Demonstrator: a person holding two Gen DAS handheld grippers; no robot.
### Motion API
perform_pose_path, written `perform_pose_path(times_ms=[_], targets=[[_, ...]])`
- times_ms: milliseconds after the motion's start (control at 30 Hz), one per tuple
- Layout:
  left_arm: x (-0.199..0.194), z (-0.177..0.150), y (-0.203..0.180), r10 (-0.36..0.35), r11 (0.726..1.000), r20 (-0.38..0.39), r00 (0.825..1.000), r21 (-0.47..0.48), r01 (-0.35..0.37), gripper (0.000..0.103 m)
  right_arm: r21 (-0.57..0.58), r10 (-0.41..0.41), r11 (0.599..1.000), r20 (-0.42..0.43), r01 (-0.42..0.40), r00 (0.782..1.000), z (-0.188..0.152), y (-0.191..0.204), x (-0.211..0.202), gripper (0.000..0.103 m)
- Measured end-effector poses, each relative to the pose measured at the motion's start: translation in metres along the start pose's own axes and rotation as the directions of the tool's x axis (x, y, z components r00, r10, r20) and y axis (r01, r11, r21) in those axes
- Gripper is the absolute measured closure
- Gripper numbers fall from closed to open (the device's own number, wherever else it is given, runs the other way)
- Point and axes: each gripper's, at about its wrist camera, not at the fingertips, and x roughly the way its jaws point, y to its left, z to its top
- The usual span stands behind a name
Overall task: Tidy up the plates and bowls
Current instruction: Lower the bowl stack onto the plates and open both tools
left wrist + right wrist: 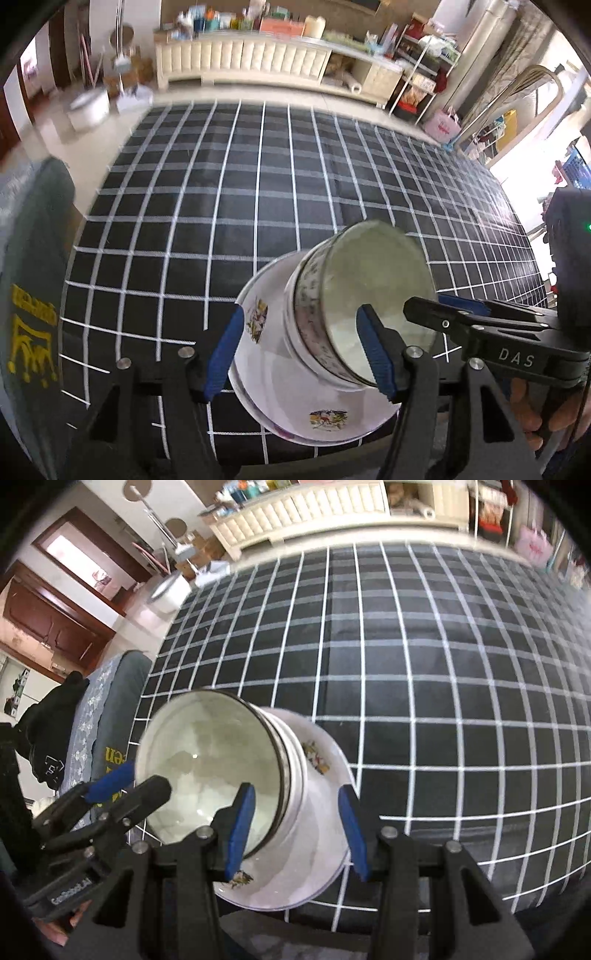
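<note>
A stack of bowls (369, 273) (207, 746), pale inside with a dark rim and a patterned band, stands on a white plate with flower prints (325, 421) (317, 842) near the table's front edge. My left gripper (301, 352) (147, 779) is open. One blue finger stands outside the plate's left rim and the other in front of the bowl's inside. My right gripper (295, 830) (424, 304) is open too and straddles the bowl's right wall. Neither gripper presses on anything.
The black cloth with a white grid (258, 184) (443, 664) covers the table. A grey chair cover with yellow print (33, 295) (114, 701) stands at the left edge. Beyond the far edge are a cream cabinet (240, 55) and a white bucket (90, 109).
</note>
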Motion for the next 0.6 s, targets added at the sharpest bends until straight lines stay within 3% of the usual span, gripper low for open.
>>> perform_pose_path(times_ms=[200, 367, 600], targets=[[-0.041, -0.006, -0.03, 0.05, 0.998, 0.137, 0.989, 0.037, -0.056, 0.035, -0.091, -0.029, 0.995, 0.106, 0.039, 0.994, -0.011, 0.013, -0.038, 0.05], [-0.071, -0.016, -0.056, 0.048, 0.994, 0.212, 0.976, 0.082, -0.066, 0.033, -0.143, -0.079, 0.983, 0.231, 0.114, 0.97, -0.028, 0.02, -0.071, 0.046], [-0.107, -0.039, -0.091, 0.114, 0.978, 0.327, 0.938, 0.129, -0.164, 0.033, -0.127, -0.097, 0.981, 0.334, 0.147, 0.938, -0.053, 0.015, -0.11, 0.044]])
